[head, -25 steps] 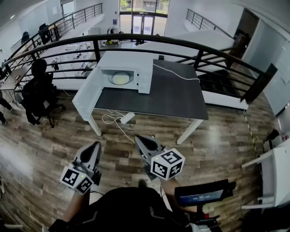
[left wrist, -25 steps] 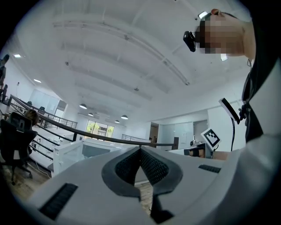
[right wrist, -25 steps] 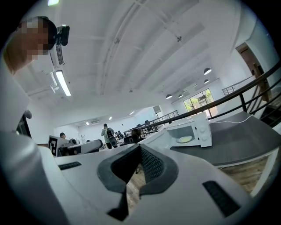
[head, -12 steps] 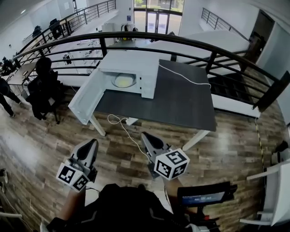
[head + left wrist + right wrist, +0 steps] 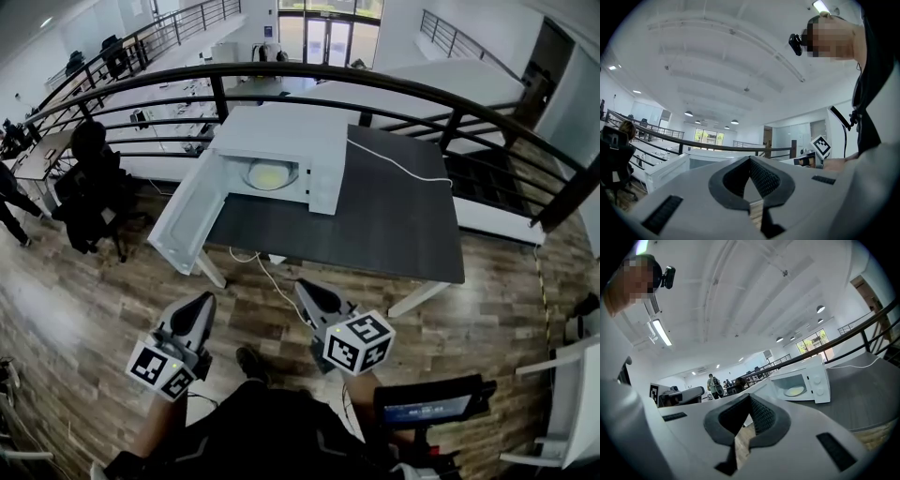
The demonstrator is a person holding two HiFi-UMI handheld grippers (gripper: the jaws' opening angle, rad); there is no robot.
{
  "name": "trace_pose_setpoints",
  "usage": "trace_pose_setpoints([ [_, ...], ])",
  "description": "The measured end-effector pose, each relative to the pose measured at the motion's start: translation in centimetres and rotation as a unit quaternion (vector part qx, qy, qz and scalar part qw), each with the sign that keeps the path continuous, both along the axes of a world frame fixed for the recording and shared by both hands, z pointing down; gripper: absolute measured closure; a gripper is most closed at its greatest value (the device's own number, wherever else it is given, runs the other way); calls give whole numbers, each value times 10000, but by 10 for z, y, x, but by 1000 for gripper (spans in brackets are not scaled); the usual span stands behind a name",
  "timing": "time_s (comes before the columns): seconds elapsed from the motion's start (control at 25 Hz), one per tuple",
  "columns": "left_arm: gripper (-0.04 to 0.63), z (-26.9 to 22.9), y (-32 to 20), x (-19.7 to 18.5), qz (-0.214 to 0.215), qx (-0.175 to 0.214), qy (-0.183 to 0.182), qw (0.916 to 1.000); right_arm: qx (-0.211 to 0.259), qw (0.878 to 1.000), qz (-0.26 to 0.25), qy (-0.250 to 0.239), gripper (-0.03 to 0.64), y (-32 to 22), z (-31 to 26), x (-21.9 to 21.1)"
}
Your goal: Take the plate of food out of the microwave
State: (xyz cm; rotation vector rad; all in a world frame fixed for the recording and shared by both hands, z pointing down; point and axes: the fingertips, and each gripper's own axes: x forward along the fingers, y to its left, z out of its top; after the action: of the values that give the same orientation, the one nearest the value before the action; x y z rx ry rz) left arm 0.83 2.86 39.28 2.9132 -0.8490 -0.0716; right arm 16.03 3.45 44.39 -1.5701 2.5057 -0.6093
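inside, pale round plate of food (image 5: 269,174), open microwave (image 5: 281,141)

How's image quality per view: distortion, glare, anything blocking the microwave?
Head view: strong fisheye, the railing bows into an arc; bright sheen on the floor; microwave and plate sharp. Left gripper view: dark vignetted corners, the left gripper fills the lower half with its own body and covers most of the microwave. Right gripper view: same vignette, microwave small but sharp, plate visible inside.

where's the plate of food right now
In the head view, the plate of food sits inside the open white microwave, at the left end of the dark table, in the upper middle of the picture.
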Motion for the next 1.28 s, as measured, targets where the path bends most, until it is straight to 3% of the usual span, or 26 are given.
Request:
trace_pose_setpoints([
  [0.24,591,2,-84,-32,173,50,126,9998,-58,9996,272,31,626,-86,9,-30],
  [0.44,591,-16,-122,-52,261,101,228,9993,-75,9995,285,116,626,-130,-11,-51],
  [0.52,591,-10,-139,-65,246,92,111,9996,-49,9995,281,159,626,-146,-15,-62],
  [0.6,591,-6,-150,-72,318,30,67,9995,-8,9992,334,218,626,-160,-17,-67],
  [0.8,591,-16,-176,-75,563,30,359,9978,-29,9985,529,131,626,-190,-17,-74],
  [0.92,591,-4,-188,-80,648,-40,97,9978,-3,9983,569,108,626,-199,-17,-83],
  [1.28,591,8,-207,-72,741,-217,21,9970,-75,9991,388,155,626,-230,-8,-95],
])
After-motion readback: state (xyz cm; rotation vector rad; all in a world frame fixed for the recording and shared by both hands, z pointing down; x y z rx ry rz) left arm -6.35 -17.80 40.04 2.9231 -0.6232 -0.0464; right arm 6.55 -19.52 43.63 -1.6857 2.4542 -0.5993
